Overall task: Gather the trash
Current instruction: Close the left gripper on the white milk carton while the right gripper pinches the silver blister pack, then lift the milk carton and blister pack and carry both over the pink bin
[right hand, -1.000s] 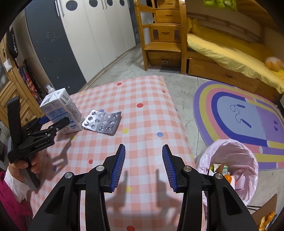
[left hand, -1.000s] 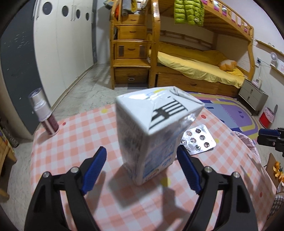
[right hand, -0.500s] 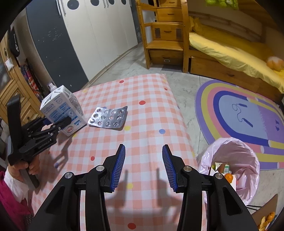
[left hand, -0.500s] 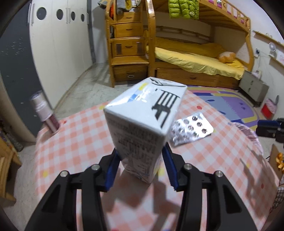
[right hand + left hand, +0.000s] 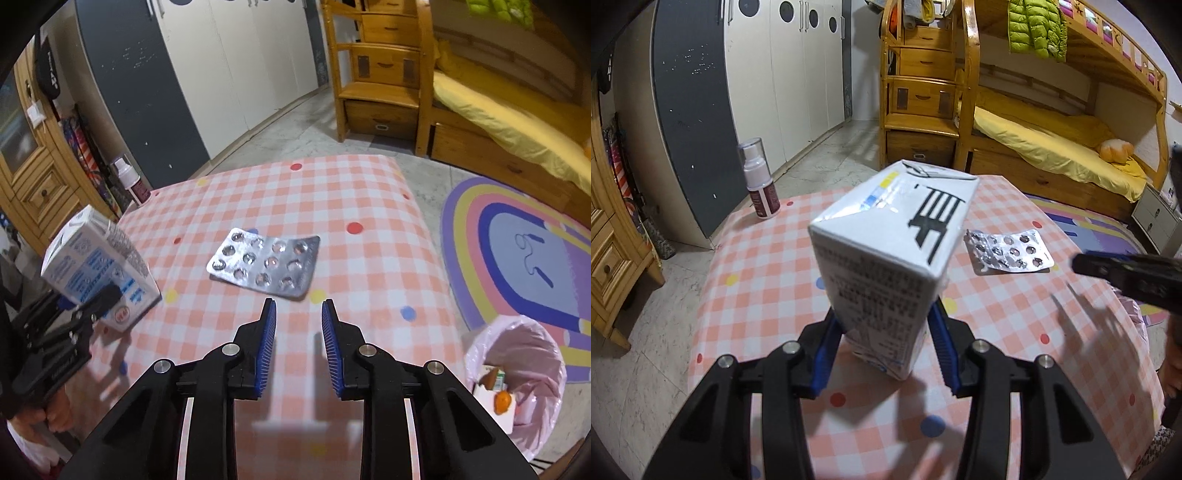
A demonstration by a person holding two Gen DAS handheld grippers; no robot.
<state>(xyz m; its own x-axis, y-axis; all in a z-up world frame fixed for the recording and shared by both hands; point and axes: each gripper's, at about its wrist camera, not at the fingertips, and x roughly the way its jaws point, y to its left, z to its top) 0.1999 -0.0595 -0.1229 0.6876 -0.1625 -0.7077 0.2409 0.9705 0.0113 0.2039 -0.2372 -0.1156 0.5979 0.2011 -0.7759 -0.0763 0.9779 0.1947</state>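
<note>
While the left gripper (image 5: 884, 345) has its blue fingers (image 5: 824, 363) pressed against the two lower sides of a white milk carton (image 5: 892, 264), the carton sits tilted with its base lifted a little off the checked cloth, at the left edge of the bench (image 5: 369, 229) as seen from the right wrist camera. Further right, near the middle of the bench, lies a silver blister pack (image 5: 264, 267), flat, its long axis running left to right across the line of the right gripper (image 5: 298, 345). That pack lies straight ahead of the right gripper and just beyond its fingertips, so the right hand is the nearer one for it; its fingers (image 5: 266, 349) stand partly open, parallel and holding nothing, with a gap that looks narrower than the pack is long. At the far right, on the floor below the bench edge, stands a bin lined with a pink bag (image 5: 517, 380), already holding a few scraps; it is the likely place for the carton. A pink and white checked cloth with coloured dots covers the bench, and a small spray bottle (image 5: 759, 179) stands at its far left corner. Beyond are pale wardrobes, a wooden bunk bed with yellow bedding, and a rainbow rug.
</note>
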